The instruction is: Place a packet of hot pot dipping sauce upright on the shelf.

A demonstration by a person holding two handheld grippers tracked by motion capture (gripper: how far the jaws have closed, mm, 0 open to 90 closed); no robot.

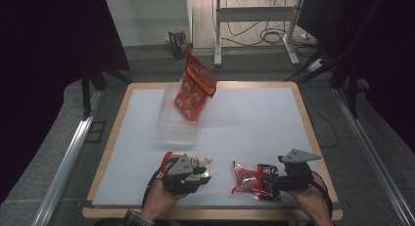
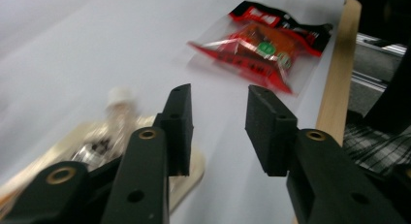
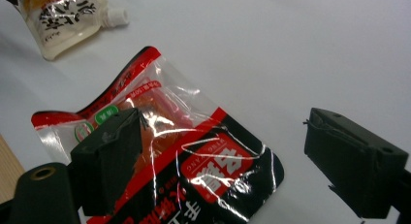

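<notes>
Left gripper (image 2: pixel 218 132) jaws parted, blurred pouch (image 2: pixel 104 136) half hidden, right gripper (image 3: pixel 223 161) open over packet (image 3: pixel 169 151).

Both forearms are reaching in low from the near edge. The left claw (image 1: pixel 204 173) is pointing right with its jaws parted and nothing between them; the right claw (image 1: pixel 264 179) is pointing left, jaws spread wide.

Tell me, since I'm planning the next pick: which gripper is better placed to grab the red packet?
Probably the right gripper: its open jaws straddle the red packet. The left gripper sits beside the pouch, farther off.
</notes>
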